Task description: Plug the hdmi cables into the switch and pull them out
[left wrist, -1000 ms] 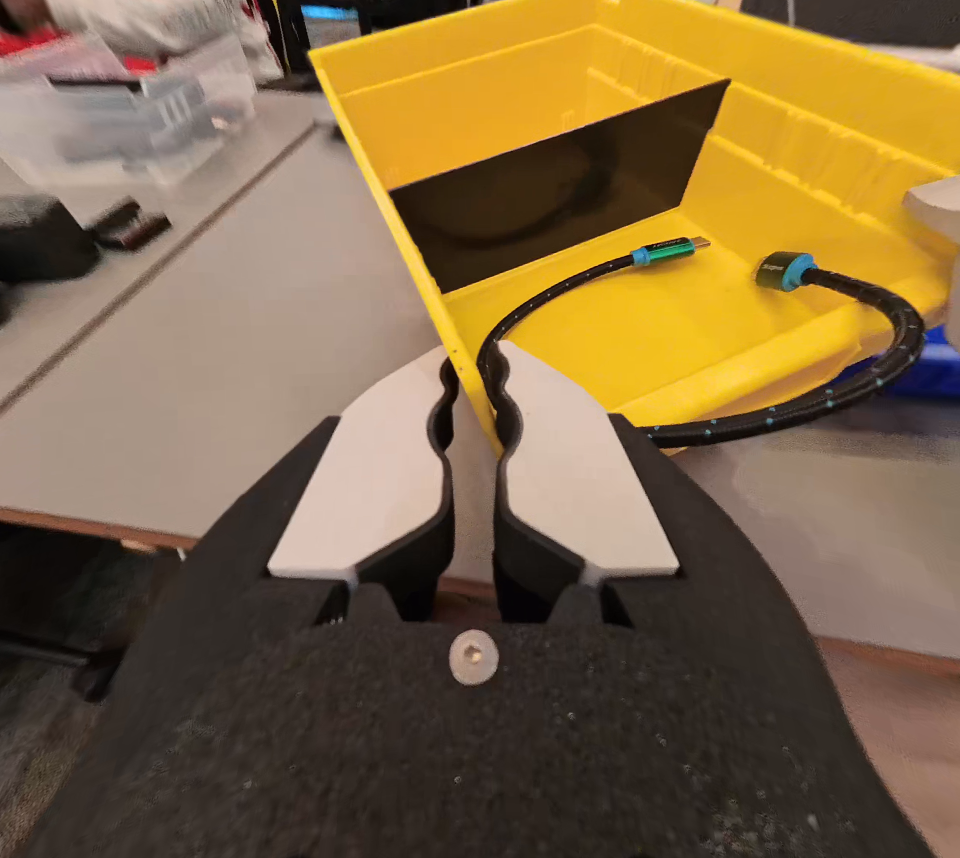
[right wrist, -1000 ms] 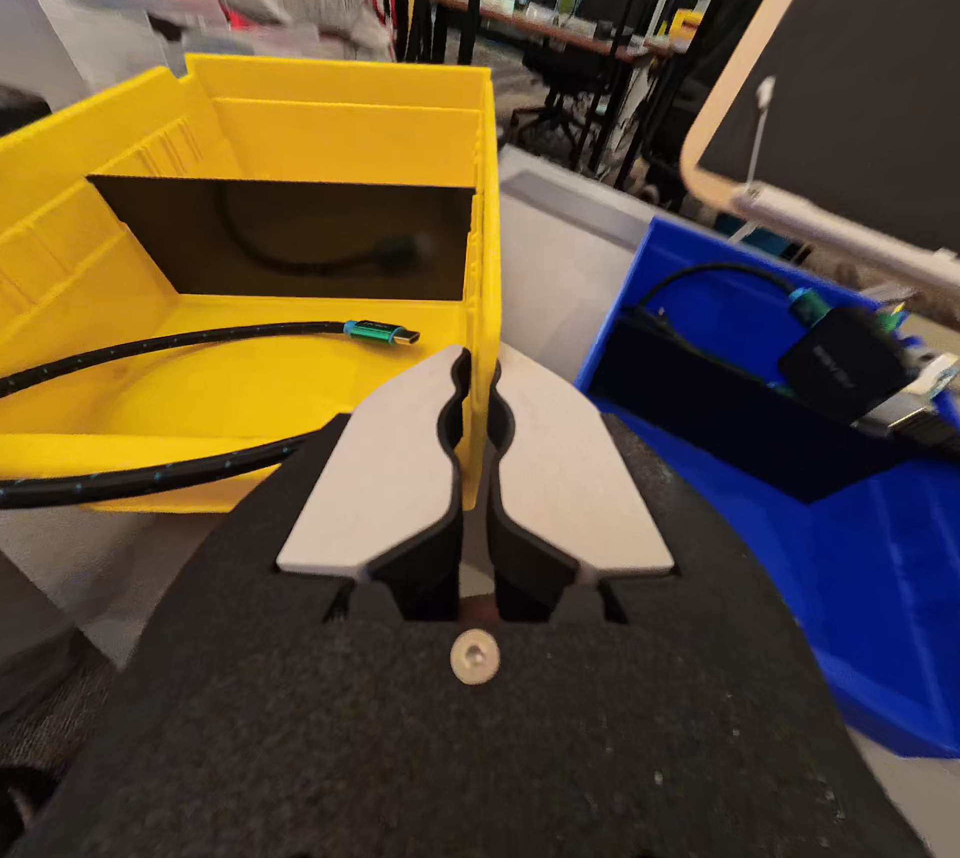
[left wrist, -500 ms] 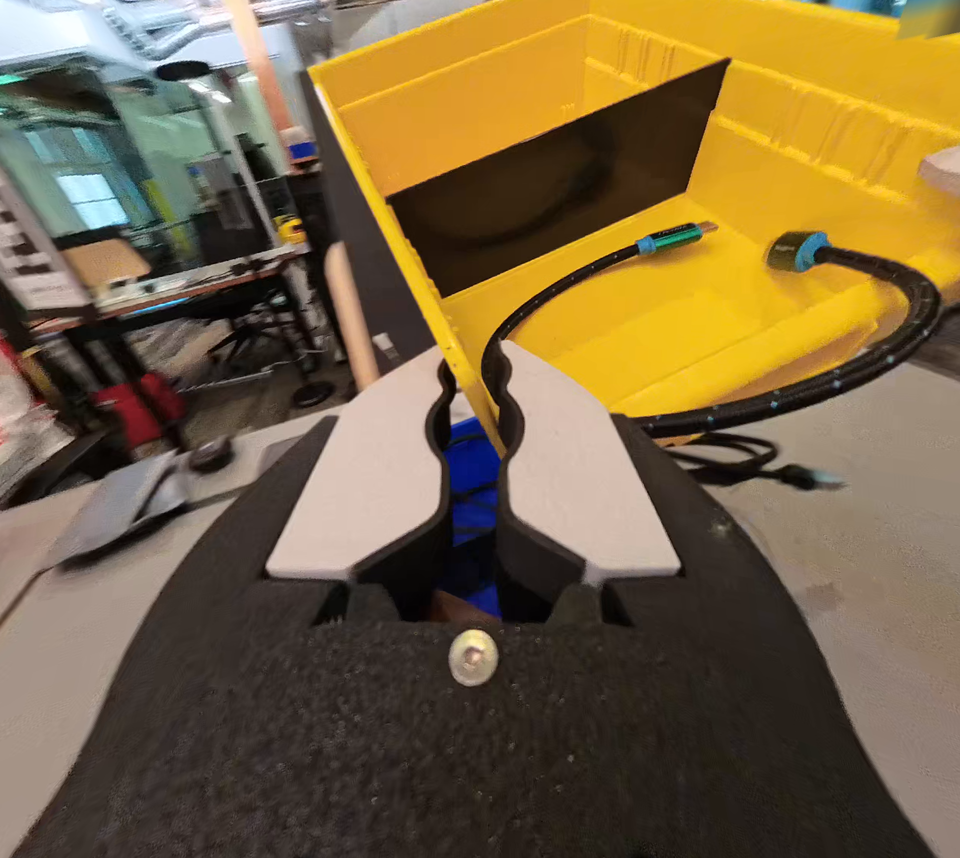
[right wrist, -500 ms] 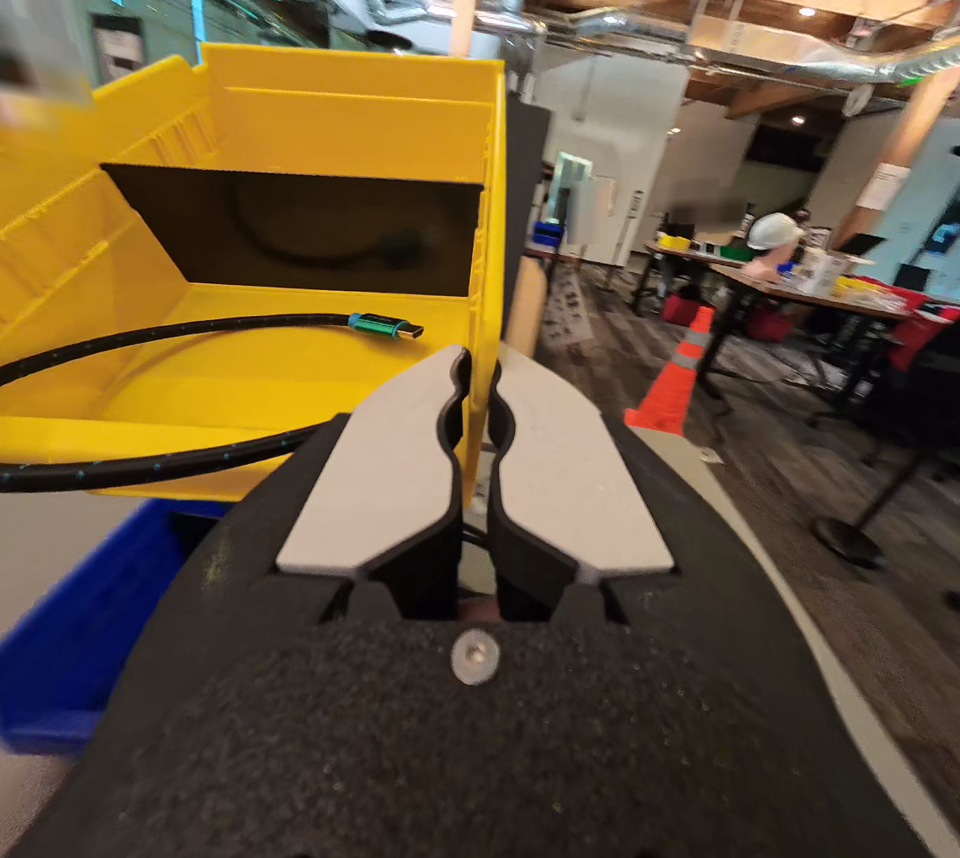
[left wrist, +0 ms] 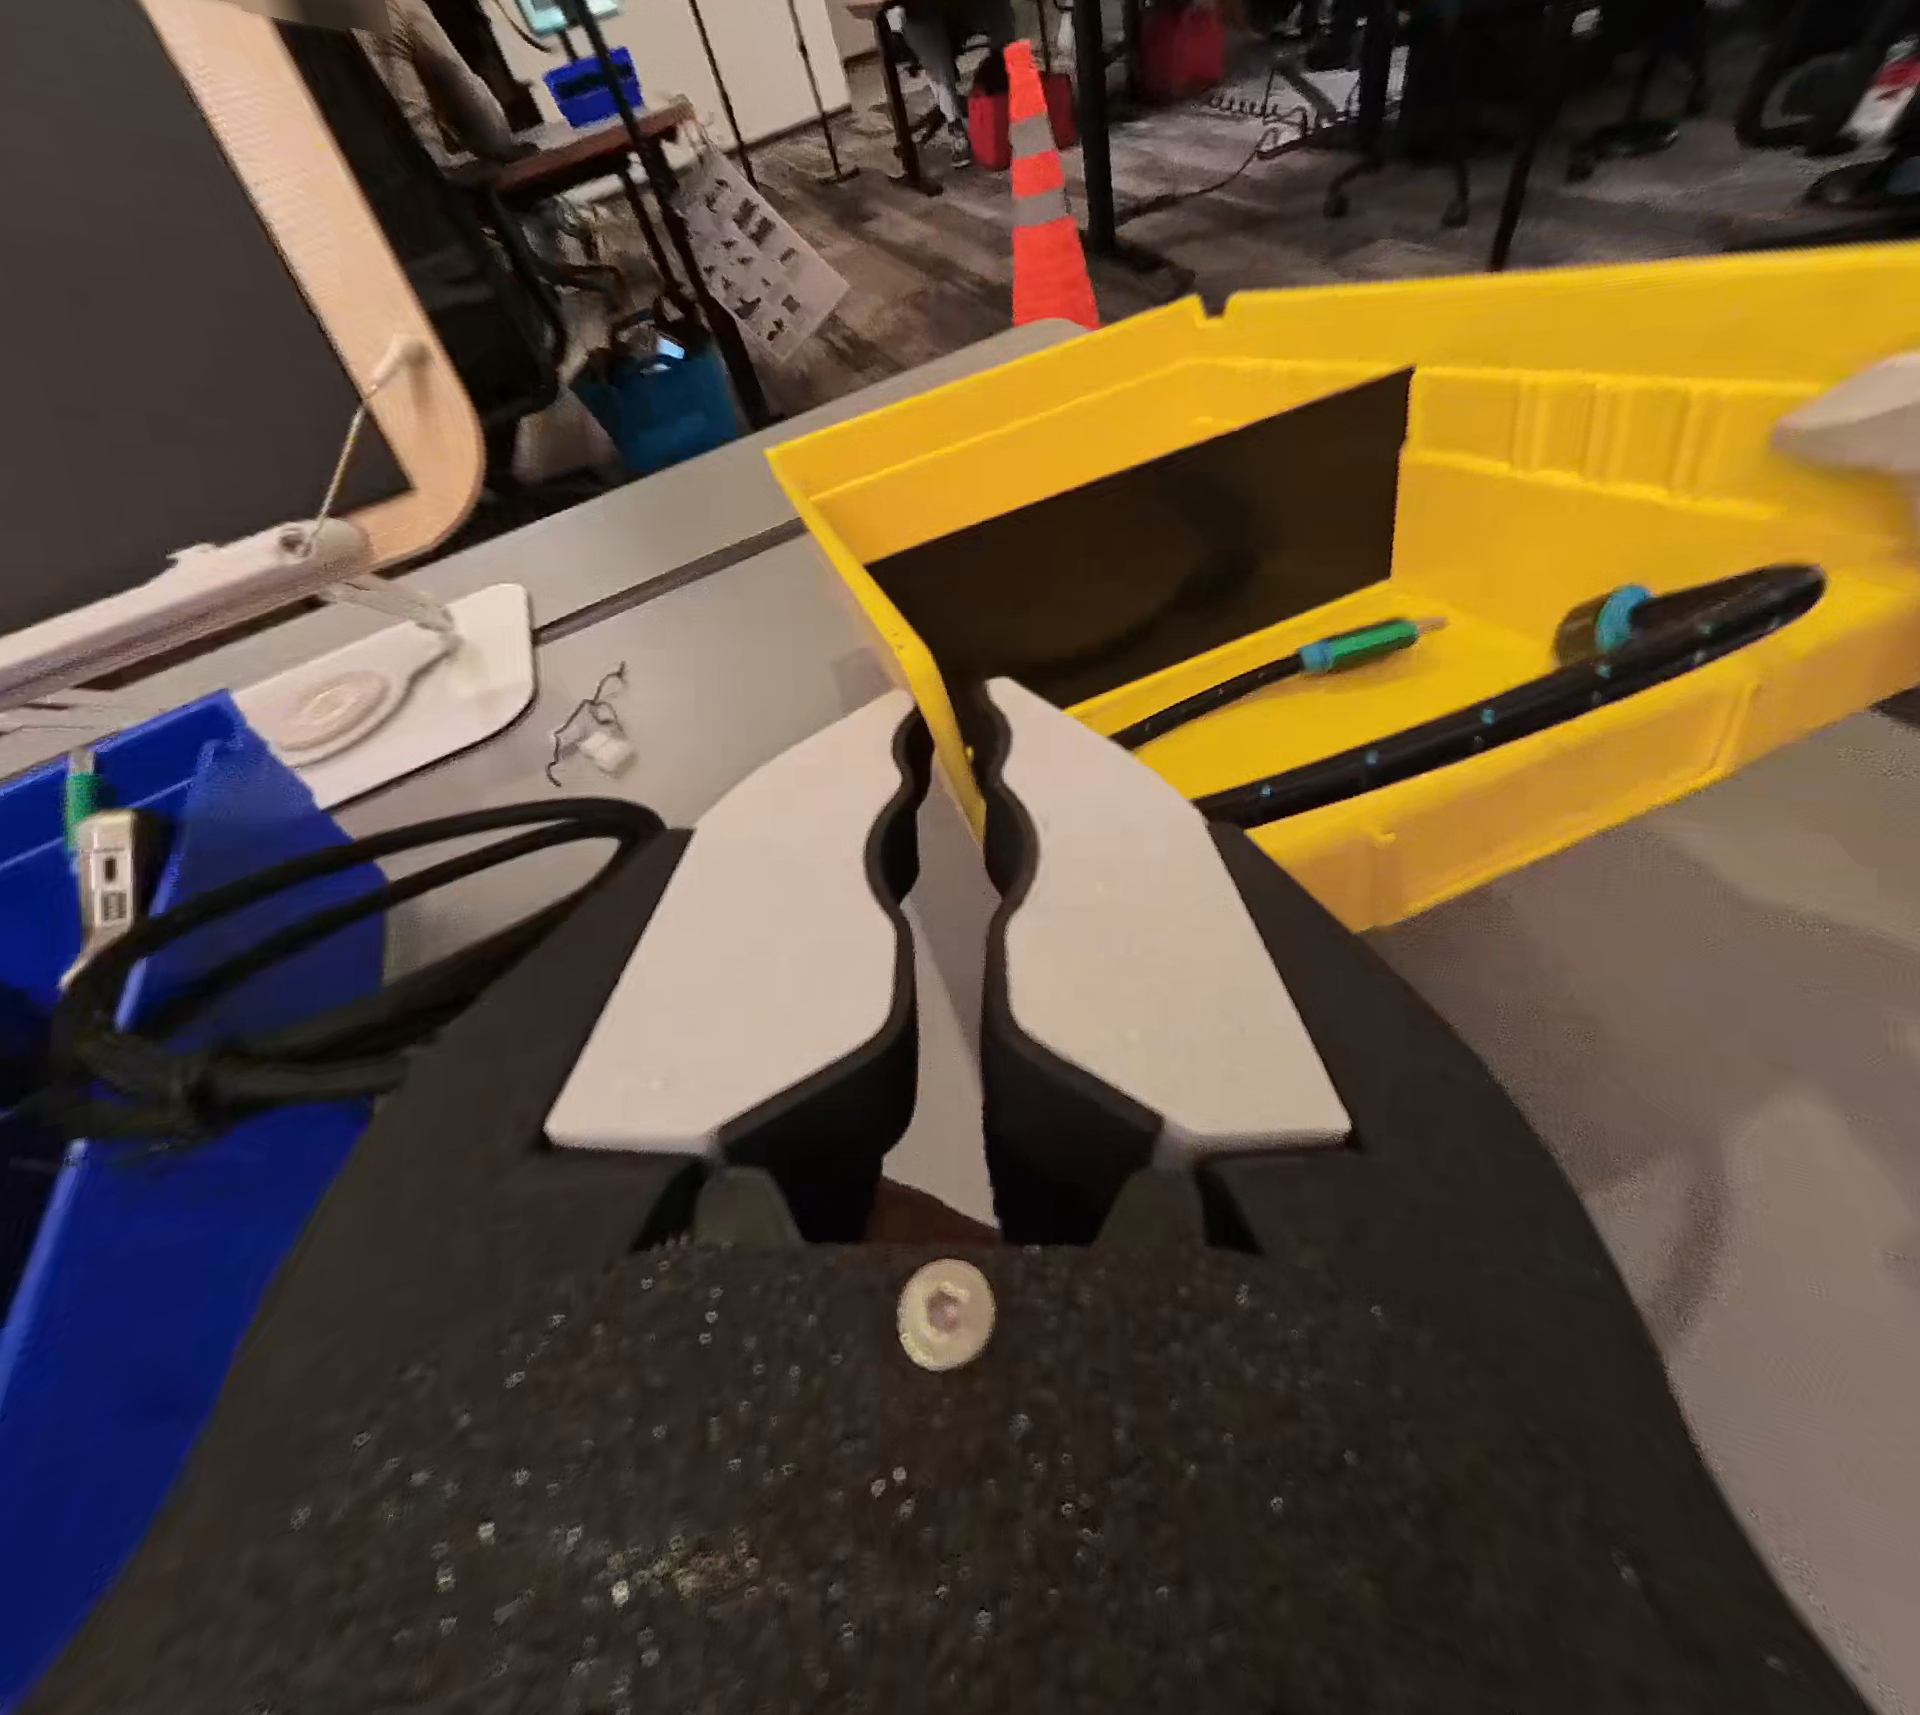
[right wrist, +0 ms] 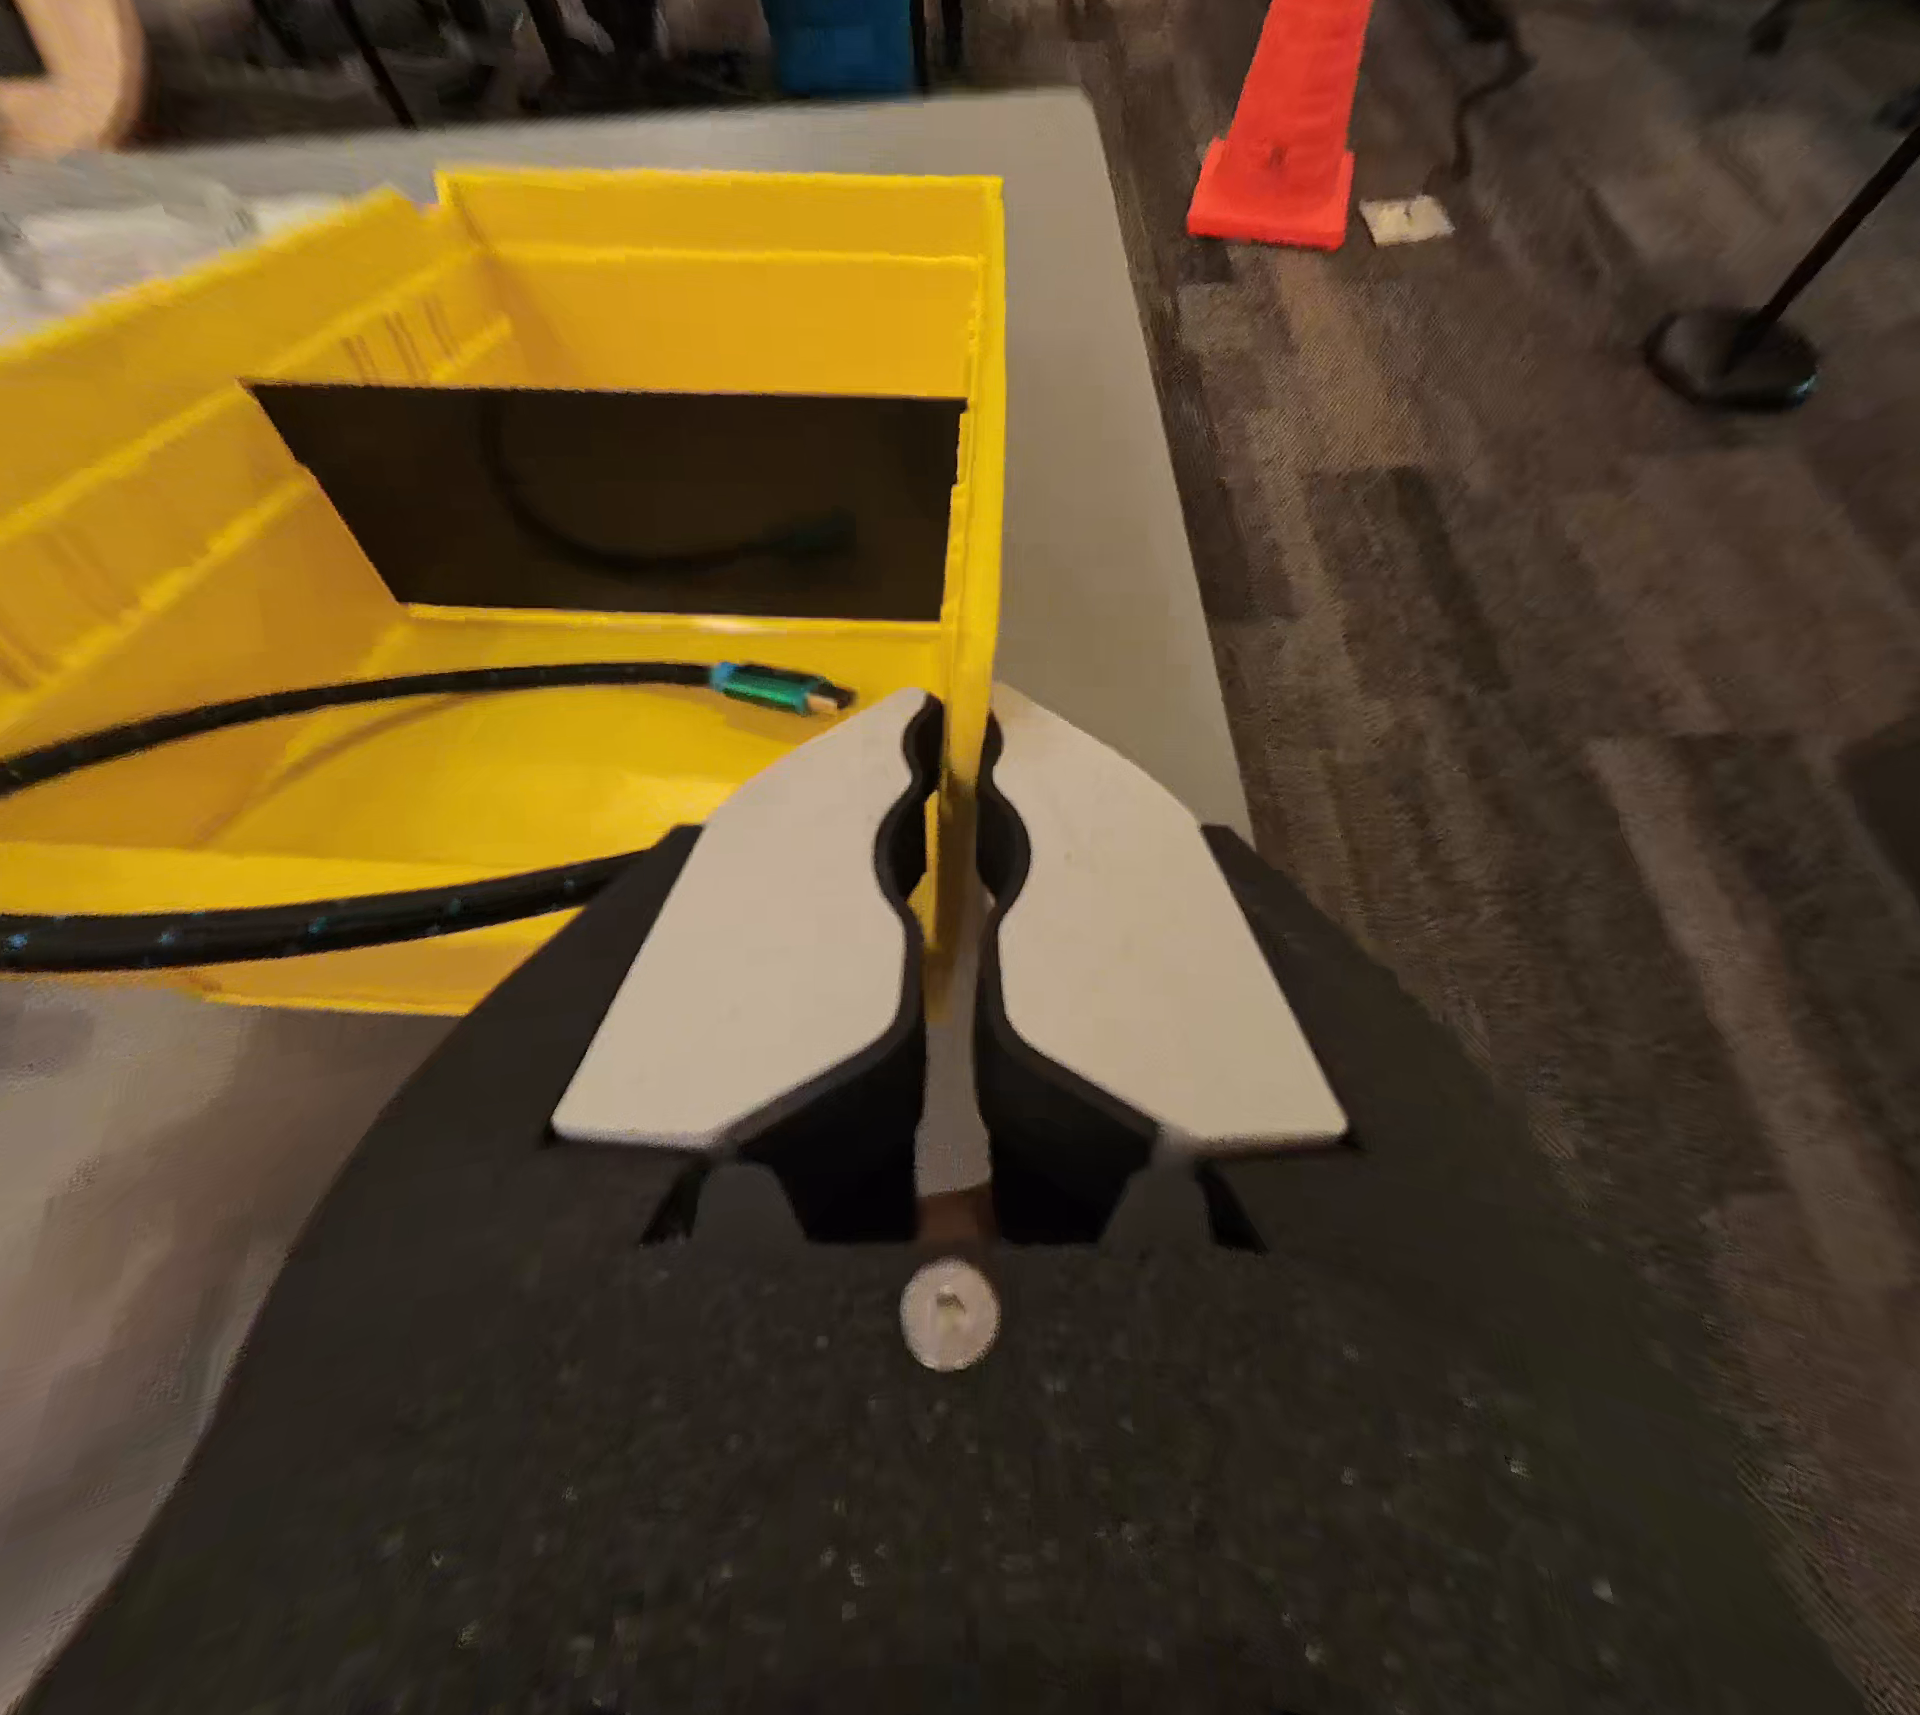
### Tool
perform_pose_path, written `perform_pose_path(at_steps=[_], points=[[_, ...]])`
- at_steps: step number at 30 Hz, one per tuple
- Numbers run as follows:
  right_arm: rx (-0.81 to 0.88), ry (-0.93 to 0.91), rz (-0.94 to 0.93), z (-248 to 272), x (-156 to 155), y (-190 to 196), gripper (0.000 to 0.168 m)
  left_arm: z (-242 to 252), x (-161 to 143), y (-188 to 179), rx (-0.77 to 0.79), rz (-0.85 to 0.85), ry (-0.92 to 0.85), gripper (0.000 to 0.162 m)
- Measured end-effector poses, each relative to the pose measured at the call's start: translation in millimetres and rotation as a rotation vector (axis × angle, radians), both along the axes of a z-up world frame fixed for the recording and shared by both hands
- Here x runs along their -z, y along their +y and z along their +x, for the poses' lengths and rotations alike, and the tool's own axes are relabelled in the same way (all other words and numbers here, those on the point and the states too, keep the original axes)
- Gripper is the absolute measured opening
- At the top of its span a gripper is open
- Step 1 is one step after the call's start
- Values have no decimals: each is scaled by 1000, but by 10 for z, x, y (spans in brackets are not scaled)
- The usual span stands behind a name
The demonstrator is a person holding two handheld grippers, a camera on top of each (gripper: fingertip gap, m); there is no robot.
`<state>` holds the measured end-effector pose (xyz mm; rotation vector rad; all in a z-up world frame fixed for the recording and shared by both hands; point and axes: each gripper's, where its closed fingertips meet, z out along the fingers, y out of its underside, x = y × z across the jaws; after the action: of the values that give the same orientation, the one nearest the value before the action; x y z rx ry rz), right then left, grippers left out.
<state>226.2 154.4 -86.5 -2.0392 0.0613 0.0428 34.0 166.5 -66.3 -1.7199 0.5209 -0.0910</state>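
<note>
Two hand-held grippers clamp opposite side walls of a yellow bin (left wrist: 1558, 844) on a grey table (left wrist: 1662, 1094): the left gripper (left wrist: 951, 735) pinches the bin's left wall, the right gripper (right wrist: 961, 720) its right wall. Inside, in front of a black divider (right wrist: 623, 491), lies a braided black cable (right wrist: 364, 694), its green plug (right wrist: 774, 691) near the right wall. At left, a blue bin (left wrist: 156, 1250) holds more black cables (left wrist: 343, 876). An orange cone (right wrist: 1309, 34) stands on the floor.

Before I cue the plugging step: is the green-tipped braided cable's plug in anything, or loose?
Loose. The green metal plug of the black braided cable lies bare on the yellow plastic bin's floor.
</note>
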Motion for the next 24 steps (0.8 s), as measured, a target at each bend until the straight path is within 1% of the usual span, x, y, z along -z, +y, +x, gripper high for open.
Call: perform_pose_path(at_steps=[2, 3, 5, 6, 8, 10, 11, 12, 13, 14, 15, 17, 18, 20, 21, 23, 24], points=[[-15, 87, 89, 17, 82, 66, 3, -7, 145, -1, -11, 43, 8, 7], [-18, 105, 98, 8, 133, 98, 3, -28, 215, 1, -16, 45, 19, 8], [-38, 27, 31, -43, 313, 150, 2, -96, 379, 23, -34, 18, 40, 8], [-50, -26, -16, -77, 419, 172, 3, -125, 484, 34, -32, -18, 41, 8], [-57, -63, -82, -145, 608, 222, 3, -190, 682, 69, -44, -95, 27, 9], [-45, -53, -72, -179, 635, 271, 3, -217, 690, 31, -16, -130, 34, 12], [-50, -41, -85, -196, 636, 273, 3, -216, 638, -29, 12, -155, 24, 18], [-41, -34, -98, -194, 628, 269, 6, -209, 524, -111, 51, -162, 0, 21], [-42, -33, -99, -200, 596, 257, 19, -209, 382, -208, 95, -165, -14, 25], [-56, -45, -96, -212, 543, 230, 32, -214, 229, -315, 149, -164, -20, 27], [-56, -80, -88, -186, 463, 194, 37, -244, 73, -423, 203, -163, -25, 31], [-4, -174, -61, -46, 228, 125, 40, -426, -219, -592, 275, -149, -37, 33], [24, -211, -51, 4, 85, 88, 40, -565, -312, -655, 297, -154, -35, 34], [45, -259, -11, -47, -255, 25, 47, -952, -359, -734, 297, -194, -19, 36], [35, -272, 26, -164, -445, 1, 48, -1223, -327, -730, 252, -211, -7, 35], [-17, -285, 120, -555, -814, -25, 51, -1793, -211, -731, 156, -255, -15, 37], [-48, -286, 166, -802, -971, -32, 56, -2079, -154, -740, 108, -272, -38, 41]])
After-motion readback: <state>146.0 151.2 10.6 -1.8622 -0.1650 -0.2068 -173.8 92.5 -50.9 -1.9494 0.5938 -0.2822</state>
